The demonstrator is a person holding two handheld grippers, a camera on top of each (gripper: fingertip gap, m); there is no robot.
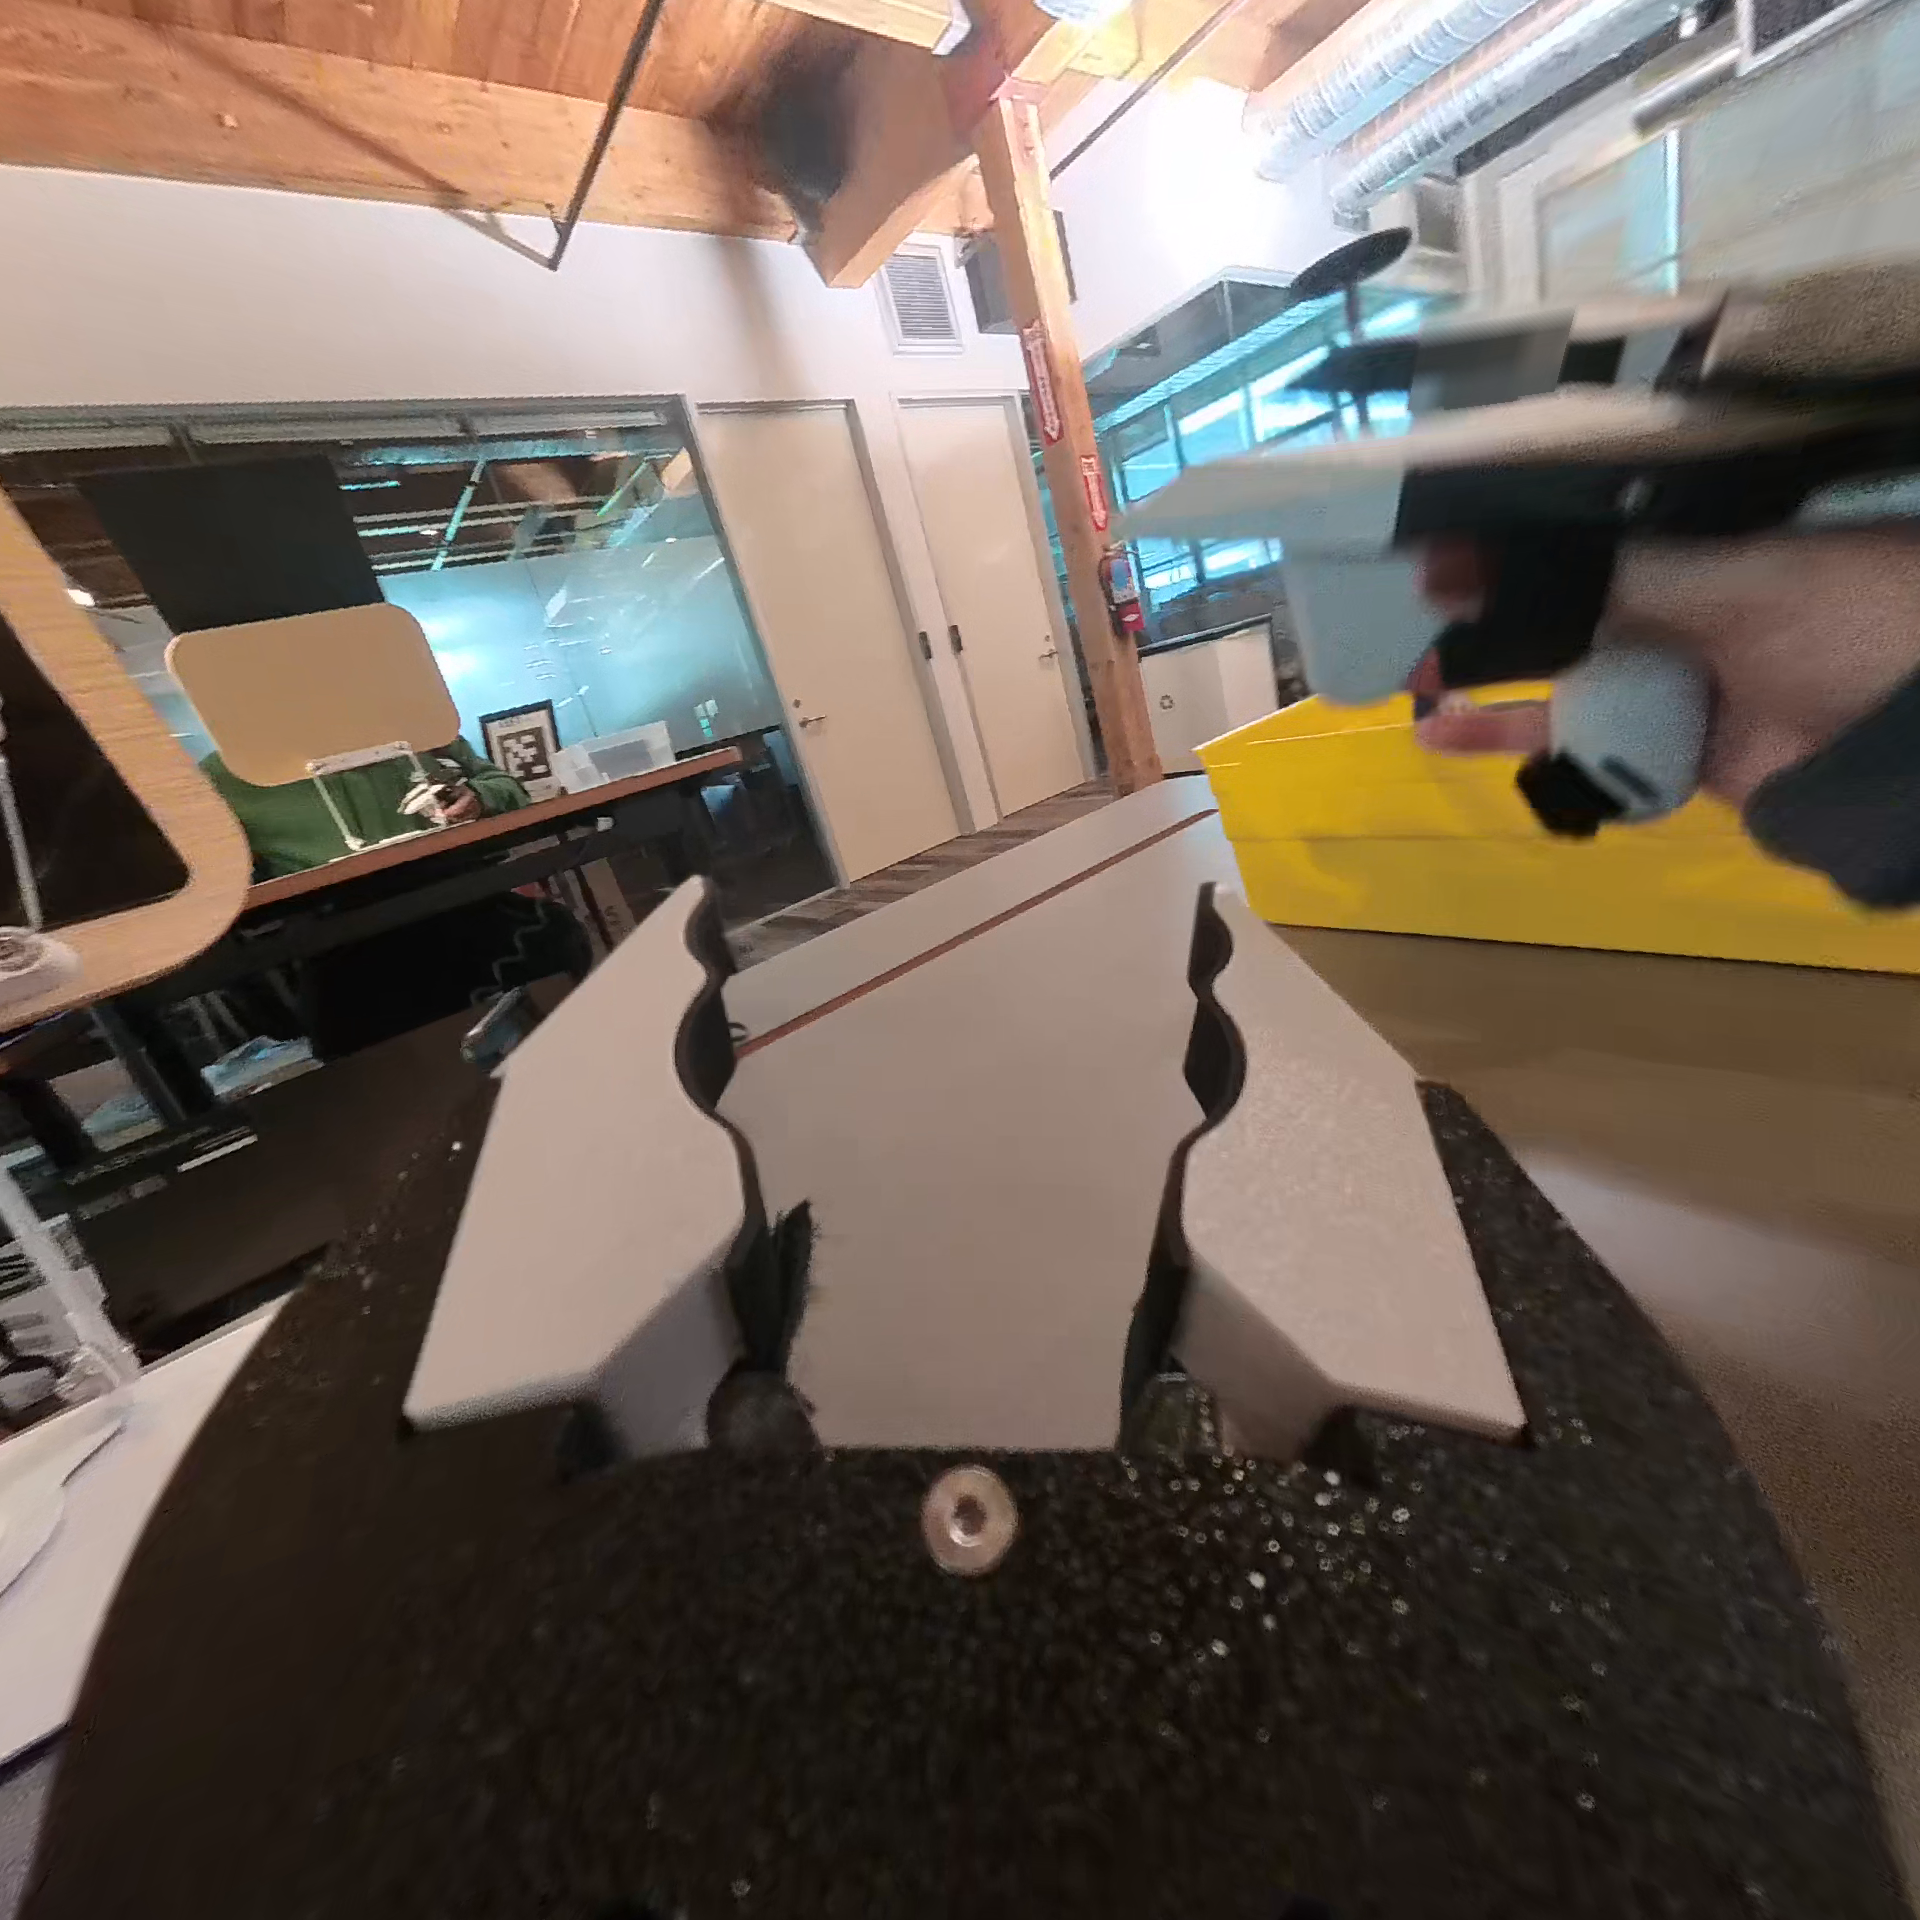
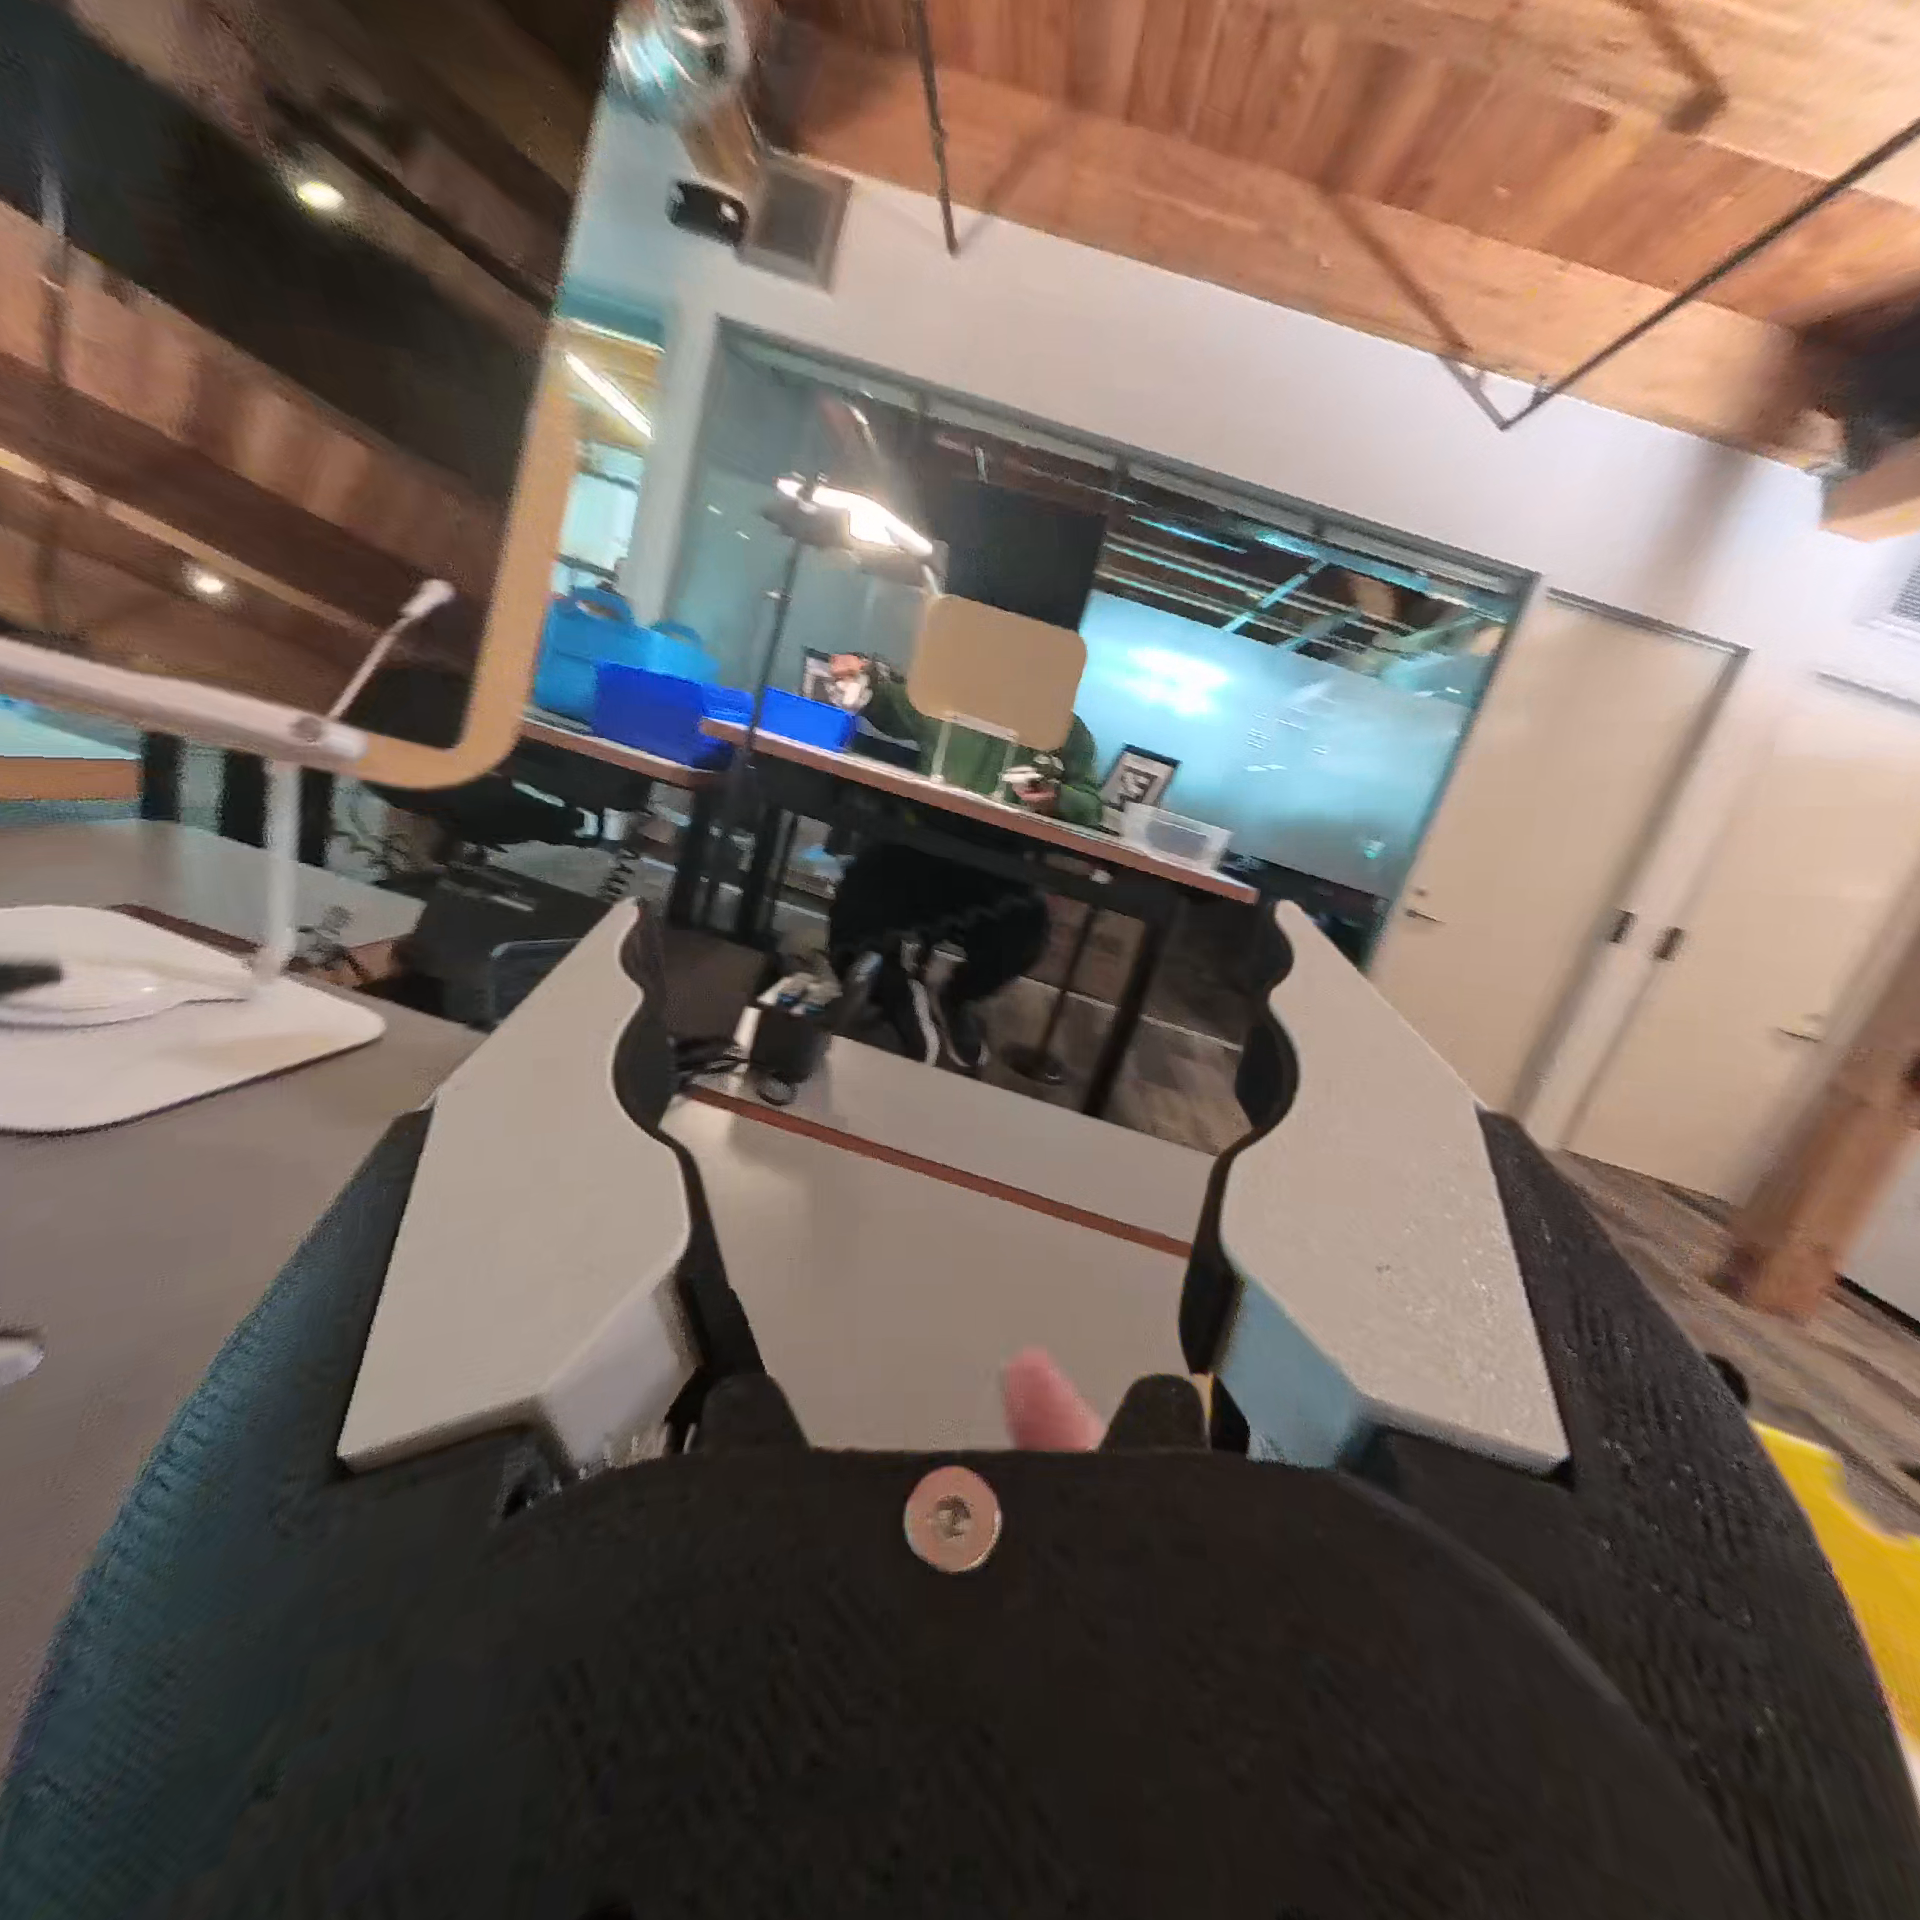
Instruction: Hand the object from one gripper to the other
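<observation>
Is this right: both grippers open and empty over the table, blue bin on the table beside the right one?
Not quite: the bin beside the right gripper is yellow, not blue, as the left wrist view shows. The rest holds: left gripper and right gripper are open and empty over the table.

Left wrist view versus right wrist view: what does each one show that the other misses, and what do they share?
Only the left wrist view shows the right gripper from the side, blurred, in a hand above the yellow bin, plus a red fire extinguisher.

Only the right wrist view shows blue bins on the far desk and a white stand at left.

Both show their own gripper open and empty, left and right, the grey table and a person in green at a desk. No object to hand over is visible.
</observation>
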